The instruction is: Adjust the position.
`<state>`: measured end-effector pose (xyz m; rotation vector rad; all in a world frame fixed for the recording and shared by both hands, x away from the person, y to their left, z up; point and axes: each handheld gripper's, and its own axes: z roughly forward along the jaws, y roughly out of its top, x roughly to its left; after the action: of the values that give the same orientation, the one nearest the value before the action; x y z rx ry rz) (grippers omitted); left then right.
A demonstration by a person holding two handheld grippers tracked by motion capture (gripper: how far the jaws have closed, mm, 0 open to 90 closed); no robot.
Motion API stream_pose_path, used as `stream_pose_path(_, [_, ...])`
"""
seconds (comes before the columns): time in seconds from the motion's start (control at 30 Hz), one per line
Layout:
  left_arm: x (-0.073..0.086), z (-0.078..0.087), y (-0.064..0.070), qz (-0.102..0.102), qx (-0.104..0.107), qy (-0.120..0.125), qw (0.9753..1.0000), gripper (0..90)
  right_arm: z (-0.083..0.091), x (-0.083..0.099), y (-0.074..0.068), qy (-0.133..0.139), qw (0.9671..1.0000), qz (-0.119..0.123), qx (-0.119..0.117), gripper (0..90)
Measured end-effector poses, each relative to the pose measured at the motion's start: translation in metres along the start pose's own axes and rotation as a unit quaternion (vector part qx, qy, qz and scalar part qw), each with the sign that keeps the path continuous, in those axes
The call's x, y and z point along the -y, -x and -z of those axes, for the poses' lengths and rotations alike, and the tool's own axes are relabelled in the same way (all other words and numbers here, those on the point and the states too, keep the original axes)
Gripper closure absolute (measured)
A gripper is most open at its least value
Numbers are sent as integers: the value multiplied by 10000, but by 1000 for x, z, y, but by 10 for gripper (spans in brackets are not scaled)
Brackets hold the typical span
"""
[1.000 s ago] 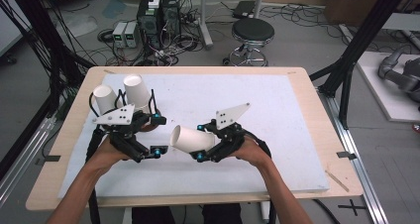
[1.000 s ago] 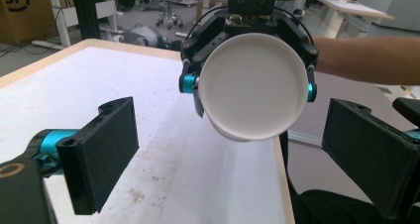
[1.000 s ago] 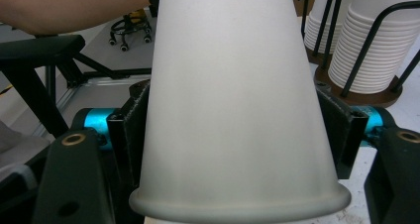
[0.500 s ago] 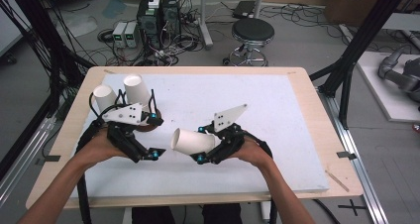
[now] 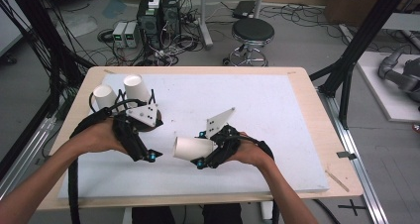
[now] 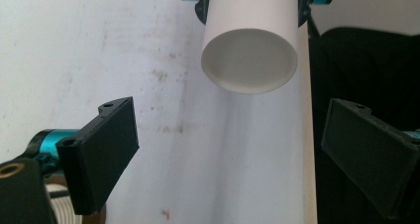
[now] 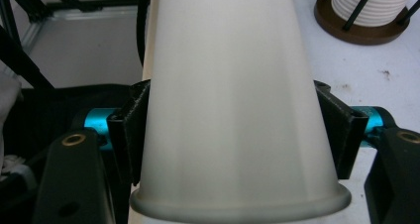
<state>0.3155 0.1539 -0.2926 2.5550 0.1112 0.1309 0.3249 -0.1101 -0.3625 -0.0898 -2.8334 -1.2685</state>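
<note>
Cup [image 5: 190,147] in hand: a white paper cup lies on its side above the near middle of the table [image 5: 277,100], clamped in the right gripper [image 5: 203,157]. In the right gripper view the two black jaws press flat against opposite sides of the cup [image 7: 237,110], just above its rolled rim, which sits nearest that camera. The closed bottom of the cup points left, toward the left gripper [image 5: 148,152].

Left gripper: held in the person's left hand [image 5: 99,137] at the near left of the table, just left of the cup and apart from it. In the left gripper view its jaws stand wide apart with nothing between them, and the bottom of the cup [image 6: 250,60] faces that camera from beyond them, with the right gripper's jaws on either side of it.

Other items: two more white cups [image 5: 121,91] stand upside down side by side at the far left of the table, beyond the left gripper. A brown round base carrying a white ribbed cylinder [image 7: 369,6] stands on the table surface, seen at the upper right of the right gripper view. A stool [image 5: 252,33] stands on the floor beyond the far edge.
</note>
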Motion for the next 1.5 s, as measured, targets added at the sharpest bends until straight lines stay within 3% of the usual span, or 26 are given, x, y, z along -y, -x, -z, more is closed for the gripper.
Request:
stream_pose_path(0.07, [-3,-3,0,-66,-53,-276,9996,73,-1,-2,-1,-138,9999,-1,35,286])
stream_pose_path(0.17, [-5,-7,0,-60,80,-393,9992,100,-1,-6,-1,-380,9992,32,119,286])
stream_pose_path(0.3, [-6,-16,0,-124,126,-744,9971,126,-3,-9,-1,-747,9970,65,172,286])
stream_pose_path(0.57, [-9,-30,-1,-189,278,-956,9948,126,-6,-17,-1,-1248,9920,126,145,286])
stream_pose_path(0.77, [-13,-39,0,-232,304,-1044,9938,126,-9,-21,-1,-1404,9899,163,126,286])
stream_pose_path(0.8, [-13,-40,0,-254,308,-1054,9936,125,-10,-22,0,-1380,9900,254,117,286])
stream_pose_path(0.83, [-14,-42,0,-232,317,-1066,9935,126,-10,-22,-2,-1437,9894,160,116,286])
stream_pose_path(0.97, [-20,-50,2,-286,381,-1102,9928,126,-13,-21,-2,-1540,9879,163,98,286])
stream_pose_path(1.5, [-34,-72,4,-354,558,-1091,9918,126,-10,-21,-3,-1534,9879,200,83,286])
